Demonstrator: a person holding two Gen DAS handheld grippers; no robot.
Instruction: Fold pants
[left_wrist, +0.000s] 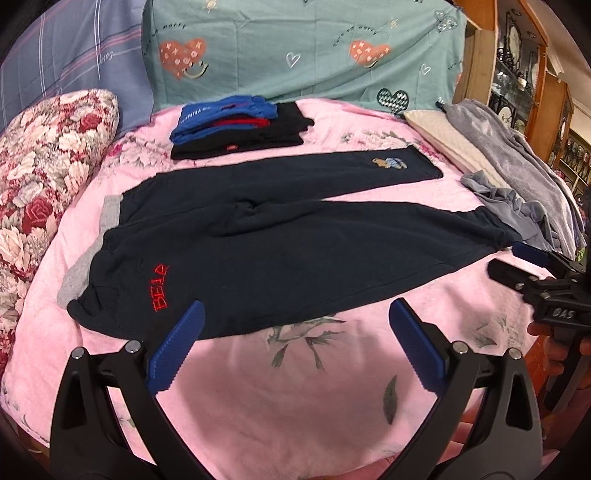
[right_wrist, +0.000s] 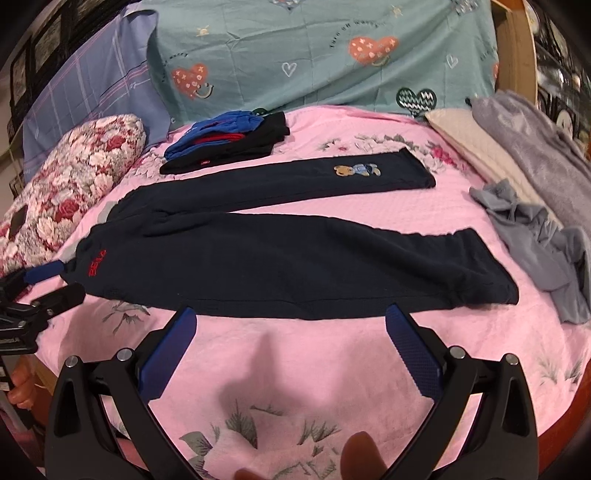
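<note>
My left gripper (left_wrist: 293, 314) has its blue-padded fingers spread wide and grasping nothing, poised above the pink floral bedspread (left_wrist: 295, 387) just short of the near edge of the dark navy fleece pants (left_wrist: 258, 251). My right gripper (right_wrist: 290, 321) is likewise splayed and empty, near the same hem line further toward the ankle end.

The pants lie flat and unfolded across the bedspread, legs spread in a narrow V, grey waistband (left_wrist: 88, 254) to the left, cuffs to the right. Red stitched lettering (left_wrist: 159, 286) sits near the waist; a small embroidered bear patch (right_wrist: 356, 170) marks the far leg.

From the left wrist I see the right gripper from the side, at the near cuff, and part of the hand holding it; the display cabinet (left_wrist: 532, 85) on the right shows only here. The right wrist view shows the left gripper beside the waistband corner, and gives a fuller look at the crumpled grey-blue garment (right_wrist: 535, 236) lying apart from the cuffs.

No container holds anything here. A folded stack of blue, red and black clothes (left_wrist: 240, 127) rests behind the pants, just beyond the far leg. A floral cushion (left_wrist: 48, 166) lies at left, and grey and cream blankets (left_wrist: 517, 155) at right.
</note>
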